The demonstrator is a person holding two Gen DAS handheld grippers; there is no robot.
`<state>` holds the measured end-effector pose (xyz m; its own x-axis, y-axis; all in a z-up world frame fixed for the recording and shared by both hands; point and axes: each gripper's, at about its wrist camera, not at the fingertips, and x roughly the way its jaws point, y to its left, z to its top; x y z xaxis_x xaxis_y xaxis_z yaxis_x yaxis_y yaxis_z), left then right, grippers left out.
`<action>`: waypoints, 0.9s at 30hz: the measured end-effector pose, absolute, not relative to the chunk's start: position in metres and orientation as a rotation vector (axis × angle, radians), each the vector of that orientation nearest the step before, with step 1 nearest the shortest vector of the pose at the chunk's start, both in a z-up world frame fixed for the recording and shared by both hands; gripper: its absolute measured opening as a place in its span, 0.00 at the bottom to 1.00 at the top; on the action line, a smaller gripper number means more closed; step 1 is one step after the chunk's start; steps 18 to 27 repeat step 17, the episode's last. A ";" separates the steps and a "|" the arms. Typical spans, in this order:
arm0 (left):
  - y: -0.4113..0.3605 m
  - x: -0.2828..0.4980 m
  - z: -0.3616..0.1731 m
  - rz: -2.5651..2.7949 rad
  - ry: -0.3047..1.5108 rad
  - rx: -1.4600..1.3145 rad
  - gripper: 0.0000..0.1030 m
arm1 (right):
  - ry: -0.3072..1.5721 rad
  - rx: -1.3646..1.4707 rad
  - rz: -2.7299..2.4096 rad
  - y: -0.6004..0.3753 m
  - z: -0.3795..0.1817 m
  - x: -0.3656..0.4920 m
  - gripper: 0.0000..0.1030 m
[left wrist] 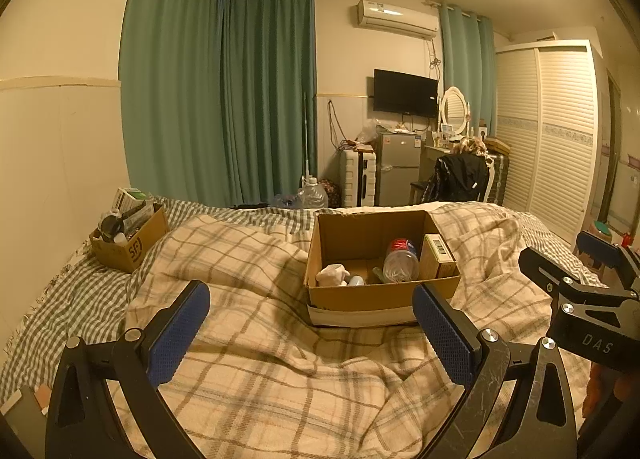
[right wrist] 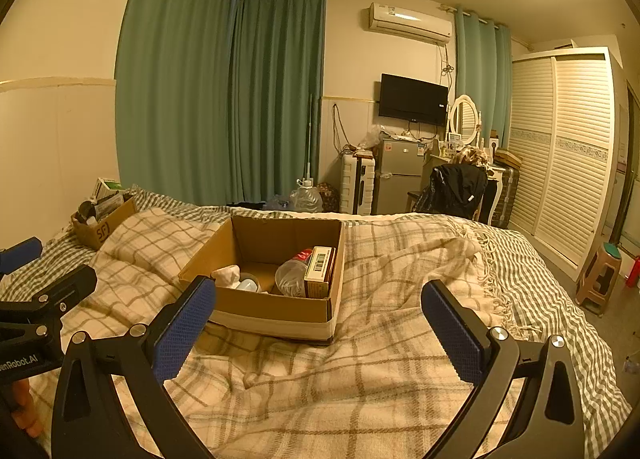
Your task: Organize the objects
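An open cardboard box (left wrist: 380,295) (right wrist: 276,305) sits on the plaid blanket in the middle of the bed. It holds a clear plastic bottle with a red label (left wrist: 400,261) (right wrist: 294,275), a small carton with a barcode (left wrist: 438,257) (right wrist: 320,271), a white crumpled cloth (left wrist: 332,274) (right wrist: 227,274) and a pale small item (left wrist: 356,281) (right wrist: 248,283). My left gripper (left wrist: 312,329) is open and empty, just in front of the box. My right gripper (right wrist: 320,331) is open and empty, in front of the box and slightly to its right.
A second cardboard box (left wrist: 132,247) (right wrist: 104,225), full of mixed items, stands at the bed's far left by the wall. Beyond the bed are green curtains, a water jug (left wrist: 312,195), a suitcase, a small fridge and a chair. A stool (right wrist: 602,277) stands at right.
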<state>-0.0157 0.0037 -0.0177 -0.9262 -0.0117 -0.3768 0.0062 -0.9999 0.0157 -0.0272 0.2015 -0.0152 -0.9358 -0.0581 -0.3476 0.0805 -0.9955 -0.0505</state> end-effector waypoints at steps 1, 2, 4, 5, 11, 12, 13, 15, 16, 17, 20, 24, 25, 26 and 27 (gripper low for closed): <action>0.004 -0.016 -0.017 -3.073 -0.023 0.600 1.00 | 0.100 0.541 -3.022 0.201 -0.016 -0.027 1.00; 0.004 -0.016 -0.017 -3.072 -0.024 0.598 1.00 | 0.101 0.540 -3.021 0.201 -0.016 -0.028 1.00; 0.003 -0.015 -0.016 -3.070 -0.020 0.596 1.00 | 0.103 0.539 -3.021 0.200 -0.016 -0.028 1.00; 0.003 -0.016 -0.016 -3.070 -0.017 0.600 1.00 | 0.104 0.542 -3.021 0.200 -0.016 -0.028 1.00; 0.004 -0.016 -0.017 -3.072 -0.019 0.605 1.00 | 0.103 0.541 -3.021 0.198 -0.016 -0.028 1.00; 0.004 -0.016 -0.017 -3.073 -0.020 0.608 1.00 | 0.103 0.542 -3.022 0.198 -0.017 -0.028 1.00; 0.004 -0.016 -0.017 -3.073 -0.022 0.613 1.00 | 0.102 0.543 -3.021 0.198 -0.017 -0.028 1.00; 0.005 -0.017 -0.019 -3.073 -0.024 0.631 1.00 | 0.099 0.545 -3.022 0.199 -0.017 -0.028 1.00; 0.006 -0.018 -0.019 -3.075 -0.024 0.639 1.00 | 0.098 0.545 -3.021 0.199 -0.018 -0.028 1.00; 0.006 -0.018 -0.020 -3.076 -0.025 0.641 1.00 | 0.099 0.546 -3.021 0.199 -0.018 -0.028 1.00; 0.006 -0.018 -0.020 -3.076 -0.025 0.641 1.00 | 0.099 0.546 -3.021 0.199 -0.018 -0.028 1.00; 0.006 -0.018 -0.020 -3.076 -0.025 0.641 1.00 | 0.099 0.546 -3.021 0.199 -0.018 -0.028 1.00; 0.006 -0.018 -0.020 -3.076 -0.025 0.641 1.00 | 0.099 0.546 -3.021 0.199 -0.018 -0.028 1.00; 0.006 -0.018 -0.020 -3.076 -0.025 0.641 1.00 | 0.099 0.546 -3.021 0.199 -0.018 -0.028 1.00; 0.006 -0.018 -0.020 -3.076 -0.025 0.641 1.00 | 0.099 0.546 -3.021 0.199 -0.018 -0.028 1.00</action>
